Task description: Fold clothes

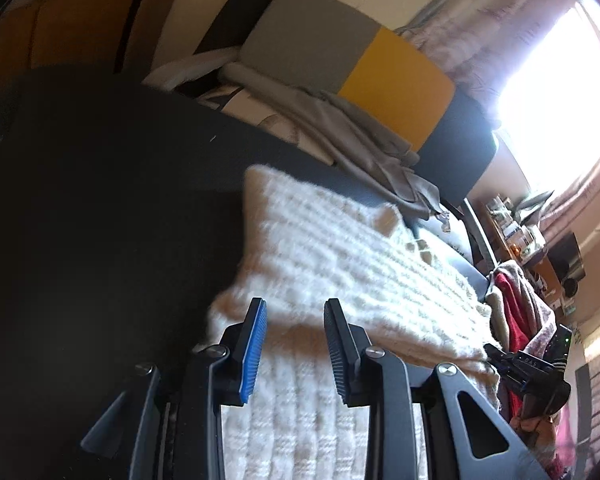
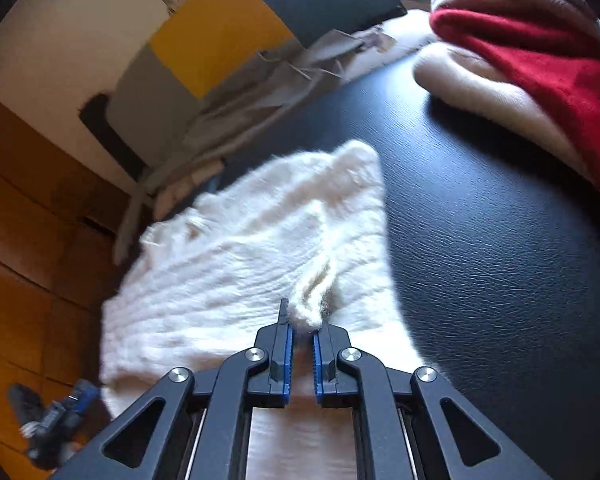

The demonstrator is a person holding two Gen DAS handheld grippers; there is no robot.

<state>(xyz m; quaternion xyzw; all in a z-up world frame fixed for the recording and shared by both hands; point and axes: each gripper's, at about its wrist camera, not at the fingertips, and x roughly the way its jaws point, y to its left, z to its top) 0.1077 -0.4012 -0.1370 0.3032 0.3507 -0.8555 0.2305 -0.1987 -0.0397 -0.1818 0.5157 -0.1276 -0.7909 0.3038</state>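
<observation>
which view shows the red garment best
The right wrist view: the red garment fills the upper right, large and well lit, lying on a cream one. The left wrist view shows only a small, dim piece of it at the right edge.

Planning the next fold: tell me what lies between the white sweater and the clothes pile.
Only bare black tabletop separates white sweater from clothes pile, in the right wrist view.

A lived-in home room: curtained window (image 1: 556,92), cushioned headboard (image 1: 352,60), piled clothes (image 2: 532,52), cluttered shelf (image 1: 516,228).

sweater (image 2: 260,240) on table (image 2: 500,260) (clothes pile (image 2: 520,60) behind)
</observation>
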